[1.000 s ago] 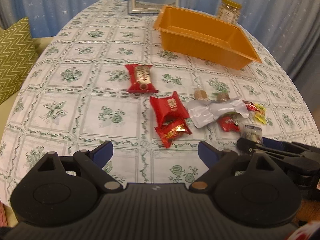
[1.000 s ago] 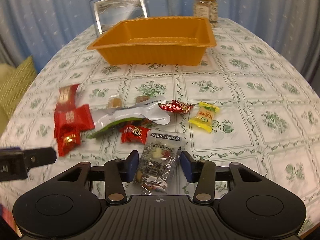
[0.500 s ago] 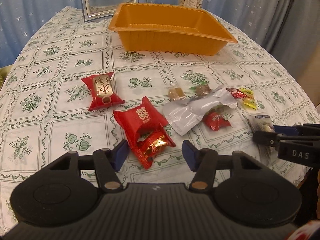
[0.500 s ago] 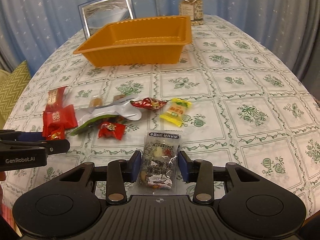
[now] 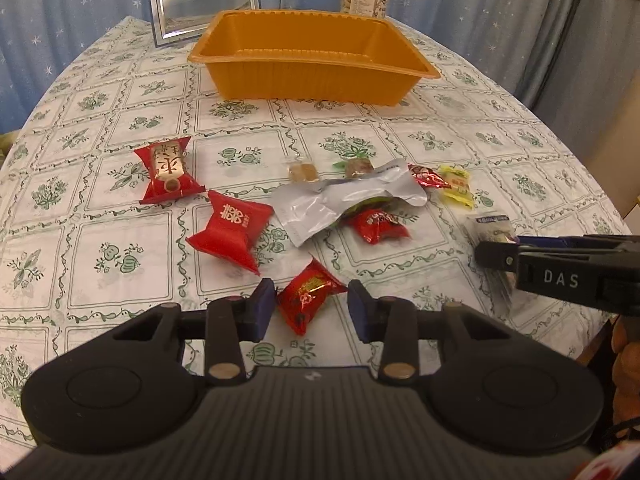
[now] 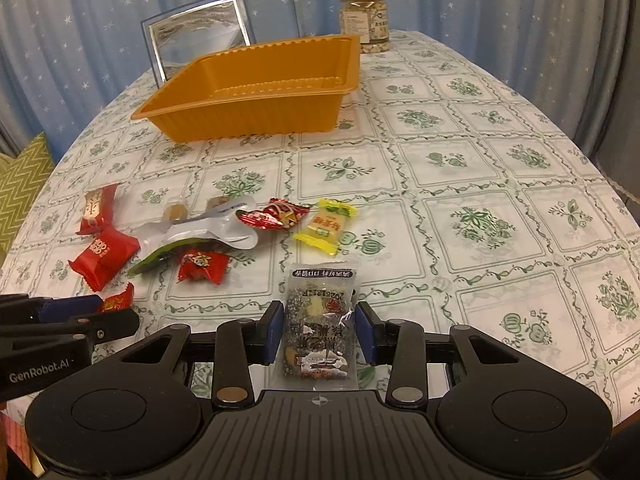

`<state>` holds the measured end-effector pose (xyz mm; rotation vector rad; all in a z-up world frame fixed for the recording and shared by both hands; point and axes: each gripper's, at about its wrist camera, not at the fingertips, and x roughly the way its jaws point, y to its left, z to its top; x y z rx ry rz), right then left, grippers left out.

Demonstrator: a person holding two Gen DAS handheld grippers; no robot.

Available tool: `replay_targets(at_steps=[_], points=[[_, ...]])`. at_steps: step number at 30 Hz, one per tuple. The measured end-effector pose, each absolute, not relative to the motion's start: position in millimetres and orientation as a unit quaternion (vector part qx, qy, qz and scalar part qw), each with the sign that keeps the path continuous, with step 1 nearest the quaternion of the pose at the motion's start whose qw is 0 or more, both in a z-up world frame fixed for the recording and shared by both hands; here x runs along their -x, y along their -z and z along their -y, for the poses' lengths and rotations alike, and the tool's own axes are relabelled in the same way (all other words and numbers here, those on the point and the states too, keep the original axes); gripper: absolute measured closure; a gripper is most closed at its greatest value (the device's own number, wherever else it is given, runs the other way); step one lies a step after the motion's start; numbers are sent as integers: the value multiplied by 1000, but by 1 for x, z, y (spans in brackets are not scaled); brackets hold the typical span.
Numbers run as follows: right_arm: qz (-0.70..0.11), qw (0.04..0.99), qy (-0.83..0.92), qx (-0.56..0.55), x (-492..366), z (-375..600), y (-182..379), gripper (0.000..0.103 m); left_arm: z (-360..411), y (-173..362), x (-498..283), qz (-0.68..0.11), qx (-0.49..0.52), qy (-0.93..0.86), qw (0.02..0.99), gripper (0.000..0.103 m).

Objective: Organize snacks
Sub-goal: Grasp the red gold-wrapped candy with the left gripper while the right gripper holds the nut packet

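Your right gripper (image 6: 320, 334) grasps the clear nut packet (image 6: 320, 320), printed dark, long axis pointing toward the orange tray (image 6: 256, 96). Your left gripper (image 5: 312, 308) is released around the red candy (image 5: 308, 296), lying diagonally on the table (image 5: 440, 128).

Star-speckled blue curtains (image 6: 100, 20) behind table (image 6: 460, 168)
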<state>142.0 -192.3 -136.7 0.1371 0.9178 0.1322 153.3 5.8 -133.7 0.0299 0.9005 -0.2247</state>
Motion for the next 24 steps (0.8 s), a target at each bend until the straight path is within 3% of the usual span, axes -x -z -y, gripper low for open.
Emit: replay_targets(at_steps=[11,16,22,24], points=[[-444,891,-71,-66,-143,193,138,64,11,136,-157,-408,-140,172,885,60],[-445,890,-72,-67,-144,194,139,63,8,133,-164,-399,-153,209,880,45],[-444,890,-72,-66,-144,194,140,63,11,141,-172,-409,-187,244,859,48],[-444,890,-73,-66,-144,194,140,63,12,142,-172,-410,-191,255,855,54]])
